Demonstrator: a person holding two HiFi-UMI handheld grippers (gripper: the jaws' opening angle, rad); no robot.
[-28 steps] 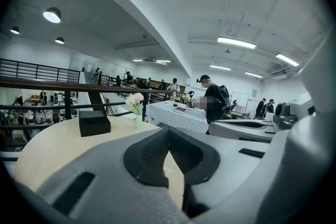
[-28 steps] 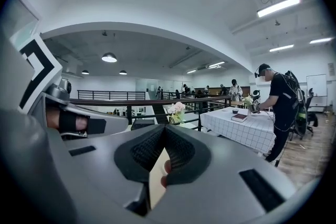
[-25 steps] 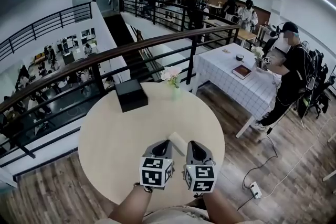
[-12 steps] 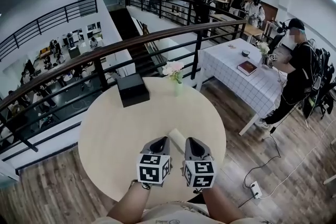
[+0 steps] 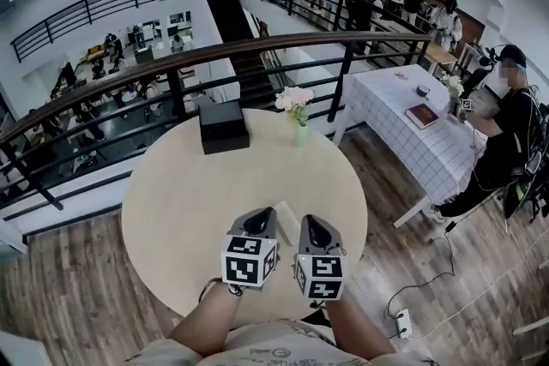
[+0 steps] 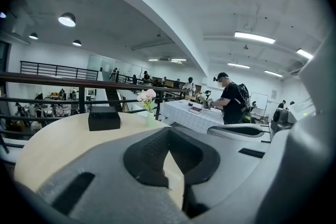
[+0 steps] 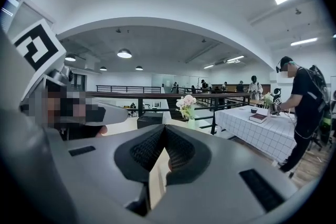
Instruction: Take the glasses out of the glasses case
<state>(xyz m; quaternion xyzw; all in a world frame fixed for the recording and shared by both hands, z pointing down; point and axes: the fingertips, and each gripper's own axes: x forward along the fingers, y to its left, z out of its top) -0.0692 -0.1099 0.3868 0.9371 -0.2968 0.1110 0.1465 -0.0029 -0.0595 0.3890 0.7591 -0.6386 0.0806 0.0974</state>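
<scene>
The round counter (image 5: 167,201) carries a black box (image 5: 224,126) well ahead of my jaws, a flower vase (image 5: 298,123) ahead and rightward, and a pale case (image 5: 287,223) between my two jaw pairs.

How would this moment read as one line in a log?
left gripper: shut, empty | right gripper: shut, empty | black box: far side of table, untouched

a public mezzanine hall: railing (image 5: 176,86), tables (image 5: 171,201), crowd (image 5: 110,45) below
</scene>
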